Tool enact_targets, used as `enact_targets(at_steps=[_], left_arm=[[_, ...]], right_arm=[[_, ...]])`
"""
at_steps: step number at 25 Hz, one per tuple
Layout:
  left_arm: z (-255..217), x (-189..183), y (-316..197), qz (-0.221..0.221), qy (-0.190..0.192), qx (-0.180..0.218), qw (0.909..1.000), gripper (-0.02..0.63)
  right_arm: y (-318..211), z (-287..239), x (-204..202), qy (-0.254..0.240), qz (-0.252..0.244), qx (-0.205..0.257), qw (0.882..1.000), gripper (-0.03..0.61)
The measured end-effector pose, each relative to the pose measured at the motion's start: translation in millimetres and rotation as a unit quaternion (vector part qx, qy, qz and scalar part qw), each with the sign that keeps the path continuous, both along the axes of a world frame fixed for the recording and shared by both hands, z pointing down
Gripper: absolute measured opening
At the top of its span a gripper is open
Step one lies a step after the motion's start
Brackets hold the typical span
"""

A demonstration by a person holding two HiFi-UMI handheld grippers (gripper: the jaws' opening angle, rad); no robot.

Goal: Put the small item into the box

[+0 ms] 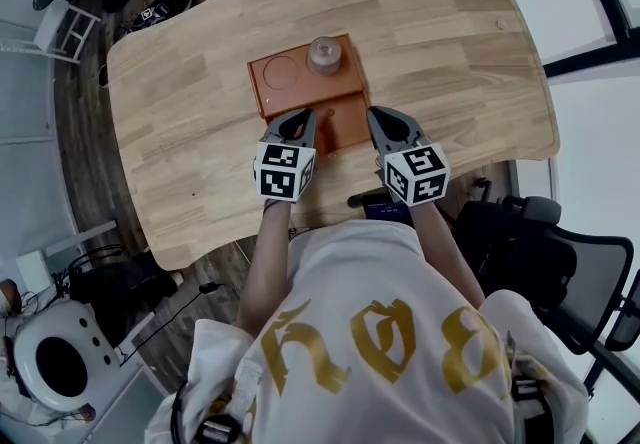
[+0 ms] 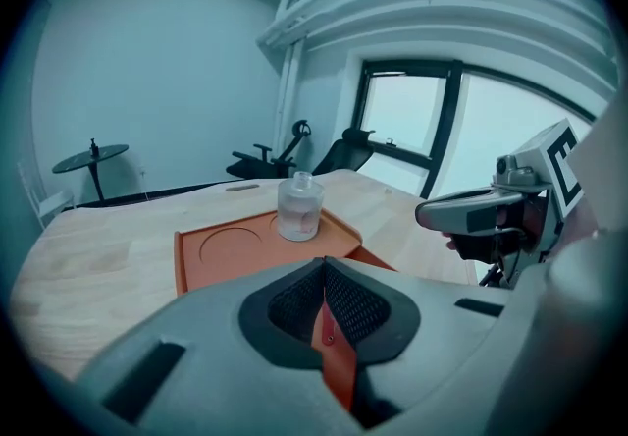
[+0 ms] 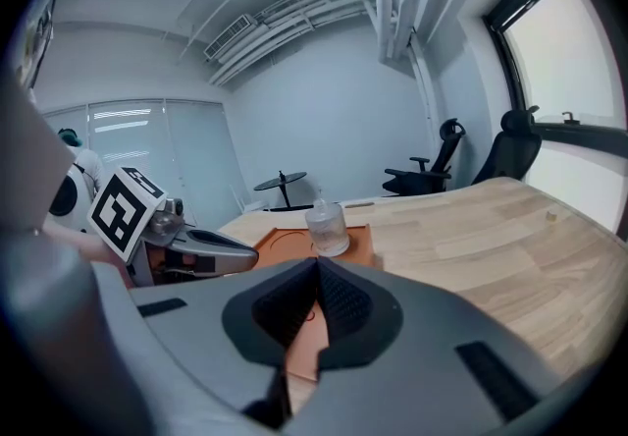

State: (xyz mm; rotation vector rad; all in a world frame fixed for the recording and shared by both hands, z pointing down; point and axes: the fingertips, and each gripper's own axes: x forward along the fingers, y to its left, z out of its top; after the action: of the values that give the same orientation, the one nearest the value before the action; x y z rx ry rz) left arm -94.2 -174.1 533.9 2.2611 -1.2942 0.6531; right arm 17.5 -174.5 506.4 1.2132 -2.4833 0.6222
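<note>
My left gripper [image 1: 300,120] and right gripper [image 1: 384,120] are both closed on nothing, above the orange box [image 1: 300,98]. A glass bottle [image 1: 324,54] stands in its far corner.

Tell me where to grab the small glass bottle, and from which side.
Grip the bottle across its round body, below the narrow neck, coming level from the near side: it stands upright on the orange tray, with nothing in front.

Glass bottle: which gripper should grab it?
Left, probably. The left gripper sits nearer the bottle, which stands almost dead ahead of it; the right gripper is further off. Both shut, empty.
</note>
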Motion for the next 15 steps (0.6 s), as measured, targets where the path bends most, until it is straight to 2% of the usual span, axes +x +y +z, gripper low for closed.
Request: enact_targets(at_steps=[7,12,15], left_arm=[[-29.5,-4.2,10.9,-0.013,0.035,0.039,0.9985,0.011],[-53.6,-5.8,19.3,-0.013,0.025,0.089,0.9956,0.011],[-69.3,-6.0,26.7,-0.018,0.045,0.109,0.9929,0.010]], right_arm=[[14.7,-18.7,-6.5,-0.001,-0.002,0.027,1.000,0.012],[25.4,-31.8,-7.4,-0.006,0.003,0.046,0.999,0.012],[33.5,-39.7,-5.4,-0.008,0.007,0.057,0.998,0.012]])
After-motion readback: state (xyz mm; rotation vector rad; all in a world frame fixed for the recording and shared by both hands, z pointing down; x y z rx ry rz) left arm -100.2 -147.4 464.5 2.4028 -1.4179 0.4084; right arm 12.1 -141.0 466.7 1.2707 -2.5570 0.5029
